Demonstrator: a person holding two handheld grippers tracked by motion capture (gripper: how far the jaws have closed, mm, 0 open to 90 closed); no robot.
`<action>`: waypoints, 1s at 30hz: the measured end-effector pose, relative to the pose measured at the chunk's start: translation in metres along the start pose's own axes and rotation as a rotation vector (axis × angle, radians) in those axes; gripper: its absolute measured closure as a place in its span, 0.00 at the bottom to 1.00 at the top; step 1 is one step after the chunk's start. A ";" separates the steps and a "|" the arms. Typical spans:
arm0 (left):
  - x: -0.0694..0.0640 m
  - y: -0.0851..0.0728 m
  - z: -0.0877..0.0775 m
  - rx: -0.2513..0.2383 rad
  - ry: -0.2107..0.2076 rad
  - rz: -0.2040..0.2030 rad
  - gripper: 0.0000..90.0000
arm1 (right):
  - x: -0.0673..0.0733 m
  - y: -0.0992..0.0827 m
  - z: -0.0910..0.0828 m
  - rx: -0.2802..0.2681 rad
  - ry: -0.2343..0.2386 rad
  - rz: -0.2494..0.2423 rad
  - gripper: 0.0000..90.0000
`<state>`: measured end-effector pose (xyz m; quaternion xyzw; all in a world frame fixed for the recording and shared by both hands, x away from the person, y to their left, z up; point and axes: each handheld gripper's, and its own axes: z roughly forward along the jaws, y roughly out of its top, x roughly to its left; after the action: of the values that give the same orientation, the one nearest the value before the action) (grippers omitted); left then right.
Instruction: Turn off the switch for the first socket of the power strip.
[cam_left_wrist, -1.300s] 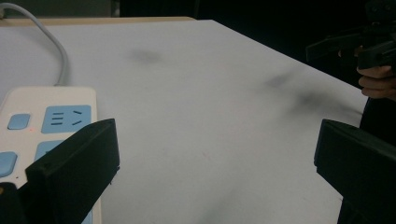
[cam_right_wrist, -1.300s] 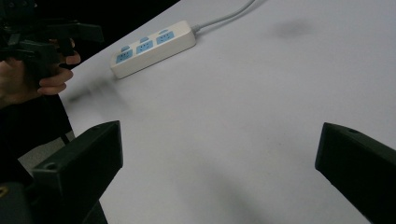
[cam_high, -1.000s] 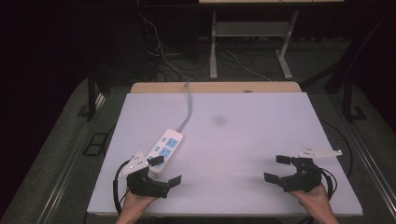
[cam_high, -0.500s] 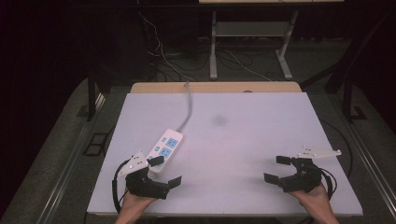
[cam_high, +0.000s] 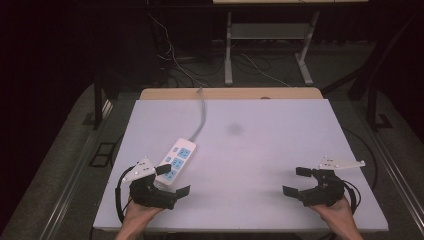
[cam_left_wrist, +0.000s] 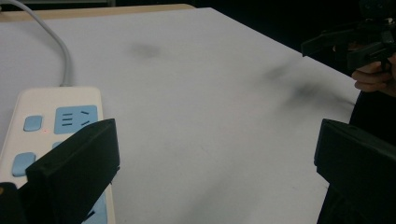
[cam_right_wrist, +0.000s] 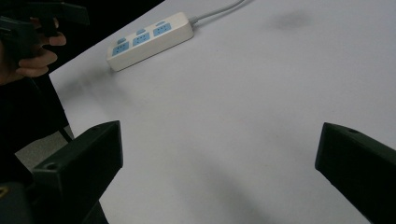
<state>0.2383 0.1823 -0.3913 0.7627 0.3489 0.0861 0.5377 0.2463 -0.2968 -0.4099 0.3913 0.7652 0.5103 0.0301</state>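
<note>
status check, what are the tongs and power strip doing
Left tongs open beside the power strip. Right tongs open over bare table. Nothing held, nothing in the way.

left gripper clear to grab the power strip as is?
Probably yes. The left gripper is open right beside the power strip's near end, with bare table around it and nothing between.
</note>
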 end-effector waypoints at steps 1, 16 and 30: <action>0.001 0.000 0.000 0.007 0.000 -0.001 0.00 | 0.000 0.000 0.000 0.001 0.000 0.001 0.01; 0.016 0.015 -0.005 0.051 0.025 0.007 0.00 | -0.001 -0.001 -0.001 0.003 -0.013 0.007 0.01; 0.027 0.031 -0.004 0.083 0.044 0.014 0.00 | -0.001 -0.001 -0.001 0.007 -0.017 0.003 0.01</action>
<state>0.2697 0.1968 -0.3691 0.7848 0.3585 0.0921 0.4971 0.2459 -0.2986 -0.4102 0.3968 0.7663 0.5042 0.0343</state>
